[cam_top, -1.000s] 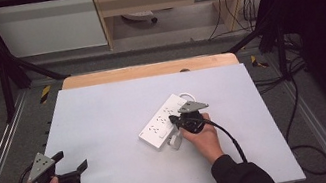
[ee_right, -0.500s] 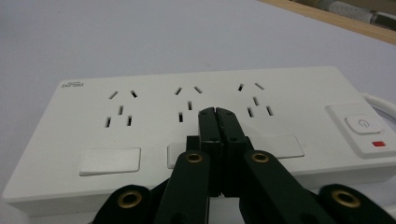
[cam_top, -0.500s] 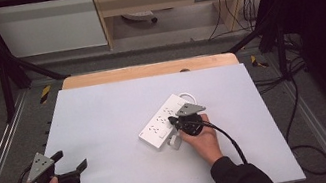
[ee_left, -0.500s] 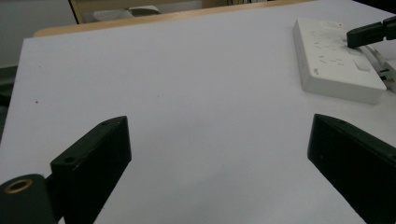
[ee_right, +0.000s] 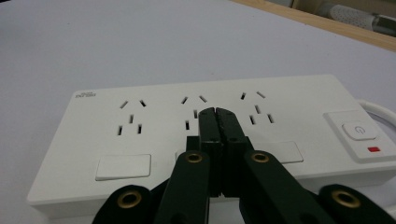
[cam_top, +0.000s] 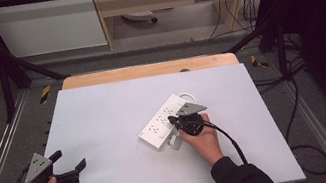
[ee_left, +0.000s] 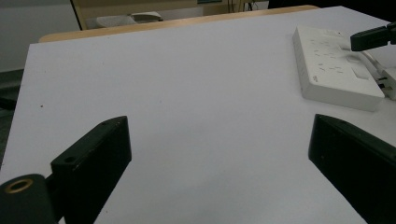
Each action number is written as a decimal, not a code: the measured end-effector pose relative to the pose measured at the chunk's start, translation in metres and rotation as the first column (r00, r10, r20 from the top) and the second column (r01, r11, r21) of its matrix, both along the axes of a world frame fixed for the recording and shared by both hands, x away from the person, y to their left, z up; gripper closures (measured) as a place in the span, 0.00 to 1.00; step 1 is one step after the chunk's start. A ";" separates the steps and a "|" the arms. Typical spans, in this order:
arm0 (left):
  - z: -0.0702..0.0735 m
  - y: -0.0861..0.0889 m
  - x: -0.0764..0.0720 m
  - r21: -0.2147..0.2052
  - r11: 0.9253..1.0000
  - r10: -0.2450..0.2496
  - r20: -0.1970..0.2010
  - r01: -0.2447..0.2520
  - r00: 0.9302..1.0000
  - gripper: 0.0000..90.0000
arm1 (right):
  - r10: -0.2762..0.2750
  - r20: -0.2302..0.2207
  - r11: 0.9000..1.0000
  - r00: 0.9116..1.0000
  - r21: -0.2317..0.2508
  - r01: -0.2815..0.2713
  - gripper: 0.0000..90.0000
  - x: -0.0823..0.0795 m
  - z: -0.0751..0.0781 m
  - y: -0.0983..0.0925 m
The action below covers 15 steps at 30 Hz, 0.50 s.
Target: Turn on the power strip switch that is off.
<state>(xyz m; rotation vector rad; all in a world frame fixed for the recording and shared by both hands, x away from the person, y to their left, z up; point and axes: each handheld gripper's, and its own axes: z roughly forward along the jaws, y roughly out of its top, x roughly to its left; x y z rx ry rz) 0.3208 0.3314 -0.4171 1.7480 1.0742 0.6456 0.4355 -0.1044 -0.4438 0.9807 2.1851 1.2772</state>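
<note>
Right gripper [ee_right: 217, 114] jaws pressed together over strip [ee_right: 154, 133] centre, hiding middle sockets; strip cord cut off right. Left gripper [cam_top: 69, 164] spread, lower left.

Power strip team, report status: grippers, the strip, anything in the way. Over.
Right gripper shut, tips over power strip middle sockets. Left gripper open, idle at table's near-left. Power strip flat on table, nothing in the way.
</note>
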 end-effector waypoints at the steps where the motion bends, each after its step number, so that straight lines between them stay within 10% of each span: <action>1: 0.000 0.000 0.000 0.002 1.000 0.003 -0.003 -0.003 1.000 0.07 | 0.000 0.001 1.000 1.000 0.003 0.000 1.00 0.000 0.001 0.000; 15: -0.002 -0.001 0.001 0.004 1.000 0.002 -0.013 -0.002 1.000 0.07 | -0.013 0.000 0.998 1.000 0.060 0.013 1.00 0.001 0.010 -0.006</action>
